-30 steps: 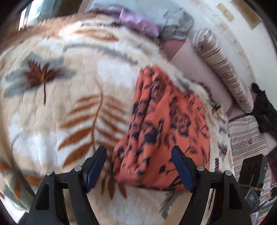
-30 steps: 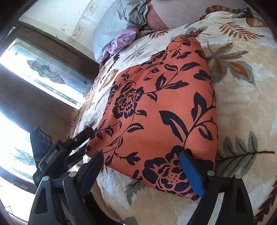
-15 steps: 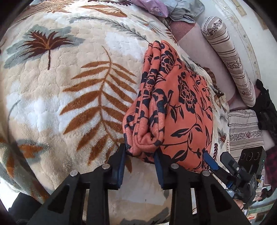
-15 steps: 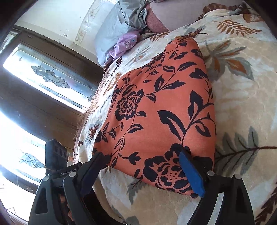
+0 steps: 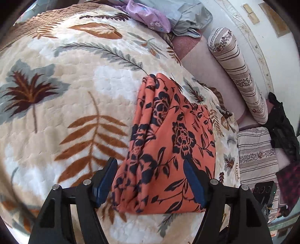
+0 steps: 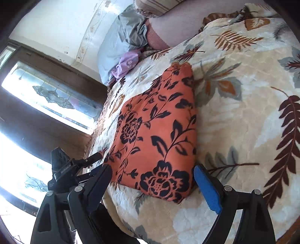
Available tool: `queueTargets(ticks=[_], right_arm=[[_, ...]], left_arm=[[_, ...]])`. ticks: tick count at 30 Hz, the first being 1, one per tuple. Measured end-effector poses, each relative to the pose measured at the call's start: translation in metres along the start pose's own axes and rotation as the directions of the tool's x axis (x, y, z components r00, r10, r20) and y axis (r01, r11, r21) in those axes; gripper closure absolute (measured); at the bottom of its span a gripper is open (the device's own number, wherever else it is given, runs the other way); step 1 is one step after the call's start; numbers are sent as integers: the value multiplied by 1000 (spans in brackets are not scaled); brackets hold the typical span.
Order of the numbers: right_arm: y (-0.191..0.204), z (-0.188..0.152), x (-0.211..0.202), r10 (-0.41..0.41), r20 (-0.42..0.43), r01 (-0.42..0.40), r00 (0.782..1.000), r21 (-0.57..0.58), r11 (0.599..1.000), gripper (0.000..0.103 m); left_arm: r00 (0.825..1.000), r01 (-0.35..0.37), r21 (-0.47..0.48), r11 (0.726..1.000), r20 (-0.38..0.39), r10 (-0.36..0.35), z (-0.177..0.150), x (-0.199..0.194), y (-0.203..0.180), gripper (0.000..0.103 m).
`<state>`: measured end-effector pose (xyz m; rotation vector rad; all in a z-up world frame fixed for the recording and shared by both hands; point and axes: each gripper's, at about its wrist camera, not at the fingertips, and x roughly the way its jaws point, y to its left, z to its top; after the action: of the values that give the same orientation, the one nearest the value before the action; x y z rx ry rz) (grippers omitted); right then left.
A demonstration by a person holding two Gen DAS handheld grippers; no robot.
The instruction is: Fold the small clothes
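Observation:
An orange garment with black flowers [image 5: 168,140] lies folded into a narrow wedge on the leaf-patterned blanket [image 5: 75,93]. My left gripper [image 5: 149,165] hovers over its near end; its jaws are opening, the cloth lies between them and the blue pads [image 5: 193,180] press on nothing. In the right wrist view the same garment [image 6: 157,131] lies flat on the blanket [image 6: 243,112]. My right gripper [image 6: 151,169] stands wide open just short of the garment's near edge, apart from it. The left gripper [image 6: 75,165] shows at that view's left.
A purple cloth [image 5: 150,16] and a grey cloth [image 5: 187,16] lie heaped at the bed's far end. A striped bolster [image 5: 238,71] and a dark garment [image 5: 283,122] lie along the wall side. A wooden-framed window [image 6: 46,90] stands beyond the bed's edge.
Half a second ago the left gripper was pinched on the garment's folded left edge; now it is open again and drawn back. The right gripper has pulled back a little, still open.

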<state>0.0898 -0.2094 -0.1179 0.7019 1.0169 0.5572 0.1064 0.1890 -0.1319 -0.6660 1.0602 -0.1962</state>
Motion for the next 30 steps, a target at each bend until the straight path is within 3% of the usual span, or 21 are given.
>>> queueTargets(ticks=[7, 12, 18, 22, 23, 25, 28, 30], right_arm=[[-19, 42, 44, 8, -55, -4, 998, 83, 997, 12], [-30, 51, 87, 5, -124, 13, 992, 138, 990, 12], [-22, 49, 92, -11, -122, 20, 992, 75, 997, 12], [-25, 56, 81, -34, -82, 42, 996, 92, 995, 12], [-26, 59, 80, -33, -77, 41, 997, 102, 994, 12], [-28, 61, 85, -18, -88, 29, 996, 129, 991, 12], [-24, 56, 92, -25, -108, 36, 994, 102, 994, 12], [-21, 53, 93, -32, -108, 40, 994, 80, 996, 12]], left_arm=[[1000, -16, 12, 1000, -25, 16, 18, 36, -8, 30], [998, -9, 13, 1000, -62, 10, 19, 55, 1, 30], [997, -66, 101, 993, -26, 69, 15, 48, -13, 36], [993, -91, 179, 980, 84, 77, 15, 24, -32, 37], [994, -94, 180, 979, 72, 82, 19, 27, -31, 37], [1000, -29, 99, 995, 2, 29, 32, 41, -17, 37], [996, 27, -38, 999, -83, -30, 51, 60, 8, 71], [991, 93, -88, 992, -92, -101, 54, 60, 17, 77]])
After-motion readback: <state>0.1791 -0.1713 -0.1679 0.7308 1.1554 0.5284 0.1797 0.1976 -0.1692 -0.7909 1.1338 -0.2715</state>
